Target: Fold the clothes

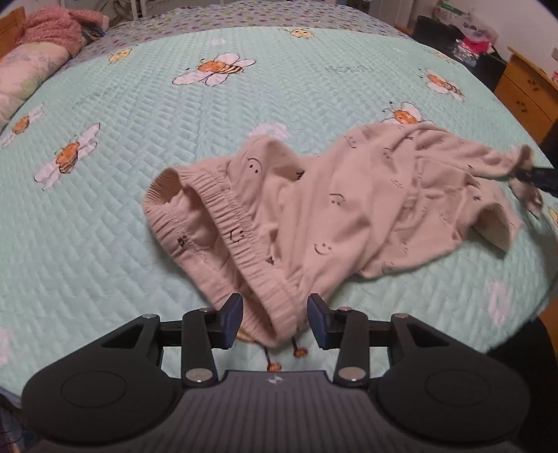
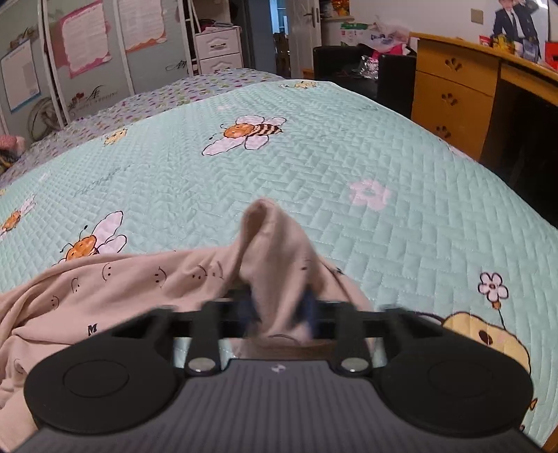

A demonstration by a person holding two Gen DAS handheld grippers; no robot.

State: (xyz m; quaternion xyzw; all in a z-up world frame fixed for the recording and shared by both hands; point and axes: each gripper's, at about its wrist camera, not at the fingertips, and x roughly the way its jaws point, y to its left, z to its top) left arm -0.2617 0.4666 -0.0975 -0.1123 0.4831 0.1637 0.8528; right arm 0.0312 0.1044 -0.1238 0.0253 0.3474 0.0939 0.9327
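Soft pink smiley-print trousers (image 1: 314, 209) rumpled on quilted bedspread (image 1: 174, 139), left tool (image 1: 275, 320) parted around ribbed waistband, right tool (image 2: 279, 313) pinching hem.

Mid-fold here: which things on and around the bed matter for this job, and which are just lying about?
For the job:
- pink smiley trousers
- left hand-held gripper, open around the waistband
- right hand-held gripper, shut on a trouser leg
- bee quilt, the folding surface

Lying about:
- pink fluffy garment
- pillow
- wooden desk
- white drawers
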